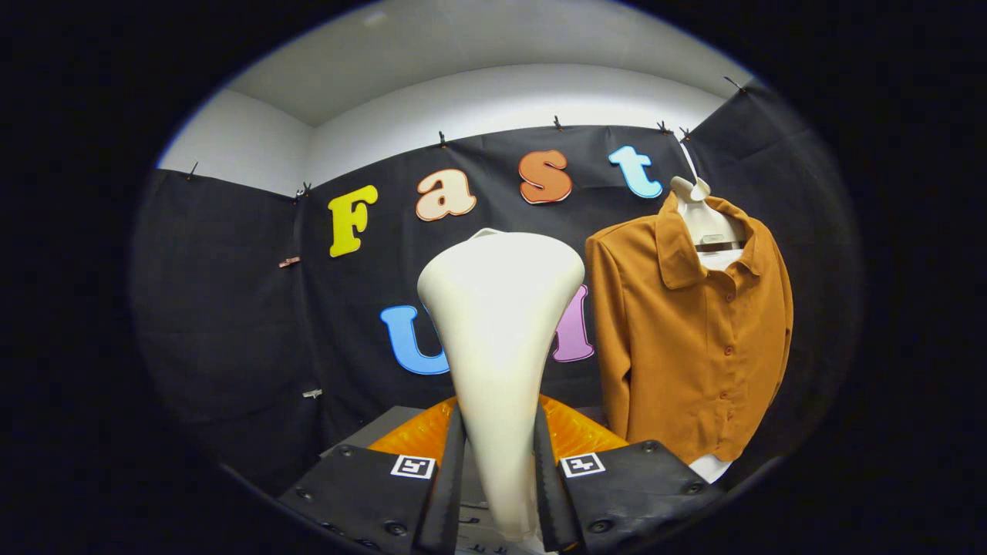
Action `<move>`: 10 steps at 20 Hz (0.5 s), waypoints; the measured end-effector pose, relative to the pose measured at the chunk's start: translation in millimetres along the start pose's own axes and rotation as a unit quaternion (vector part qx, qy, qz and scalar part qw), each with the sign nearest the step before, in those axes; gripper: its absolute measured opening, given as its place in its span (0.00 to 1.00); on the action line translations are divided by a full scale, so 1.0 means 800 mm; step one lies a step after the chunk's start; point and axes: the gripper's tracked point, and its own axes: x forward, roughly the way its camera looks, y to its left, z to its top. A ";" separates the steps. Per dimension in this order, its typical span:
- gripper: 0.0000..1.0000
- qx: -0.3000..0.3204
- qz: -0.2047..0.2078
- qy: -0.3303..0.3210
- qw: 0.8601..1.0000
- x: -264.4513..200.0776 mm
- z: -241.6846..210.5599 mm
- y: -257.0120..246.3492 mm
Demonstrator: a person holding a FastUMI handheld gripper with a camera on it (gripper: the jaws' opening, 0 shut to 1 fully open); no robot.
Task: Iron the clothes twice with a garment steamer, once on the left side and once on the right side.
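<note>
A cream-white garment steamer [497, 339] stands upright between my two fingers, its narrow handle clamped by both and its wide head flaring above them. My gripper [497, 493] is shut on that handle. Beyond the fingers and to the right hangs a rust-orange buttoned shirt [694, 339] on a white mannequin torso [705, 220], against the black booth wall. The steamer head sits well to the left of the shirt and apart from it, with its face turned away so I see only its back.
Just behind the fingers lies an orange ribbed surface [574, 435] on a dark stand. Black cloth walls close the booth at the back and on both sides. Open room lies between the steamer and the shirt.
</note>
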 end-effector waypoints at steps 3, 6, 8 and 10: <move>0.44 0.003 0.003 -0.002 1.000 0.003 -0.001 0.014; 0.44 -0.002 0.004 -0.002 1.000 0.006 -0.003 0.023; 0.44 -0.006 0.010 -0.001 1.000 0.008 -0.005 0.031; 0.44 -0.007 0.011 0.000 1.000 0.011 -0.005 0.029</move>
